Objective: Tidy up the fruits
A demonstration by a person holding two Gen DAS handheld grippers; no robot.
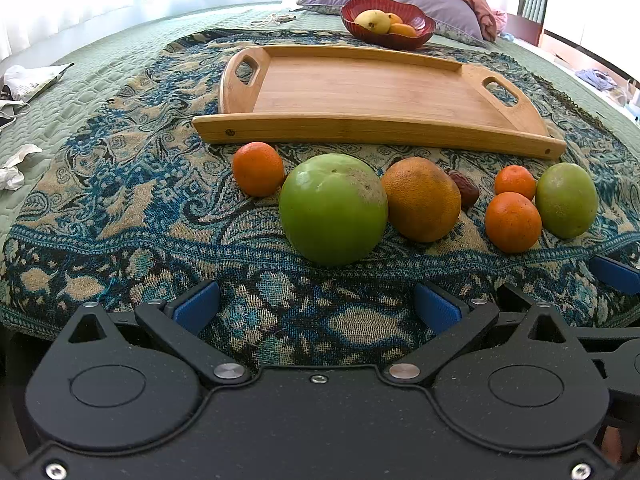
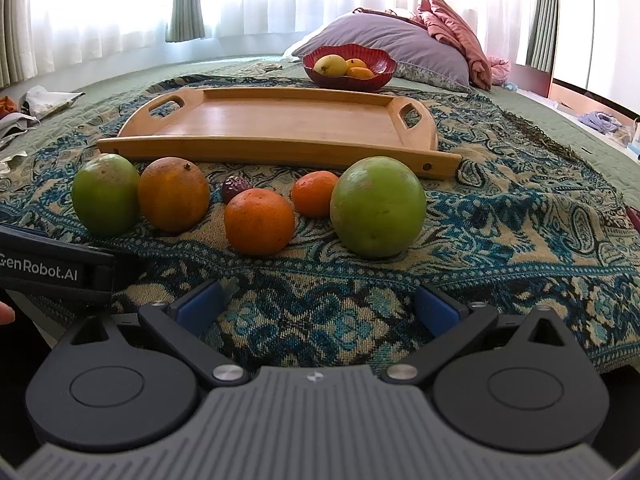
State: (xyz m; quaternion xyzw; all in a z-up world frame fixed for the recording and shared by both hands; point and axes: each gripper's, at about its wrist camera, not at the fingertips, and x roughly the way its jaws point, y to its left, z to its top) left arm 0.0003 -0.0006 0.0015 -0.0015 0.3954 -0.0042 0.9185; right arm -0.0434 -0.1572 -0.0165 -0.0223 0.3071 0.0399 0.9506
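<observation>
Left gripper (image 1: pixel 316 306): fingers spread wide, holding nothing
Right gripper (image 2: pixel 316 306): fingers likewise apart, empty
Fruits: row of green fruit (image 1: pixel 333 209), oranges (image 1: pixel 423 199) and tangerines (image 1: pixel 258 168) on patterned blanket (image 1: pixel 120 200), just before wooden tray (image 1: pixel 360 92)
Red bowl (image 1: pixel 420 28): behind tray, holding yellow fruit

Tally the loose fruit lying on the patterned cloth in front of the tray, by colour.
Green: 2, the big green fruit and a smaller green fruit
Orange: 4, one large orange and three small ones
Dark brown: 1, a date
Total: 7
</observation>
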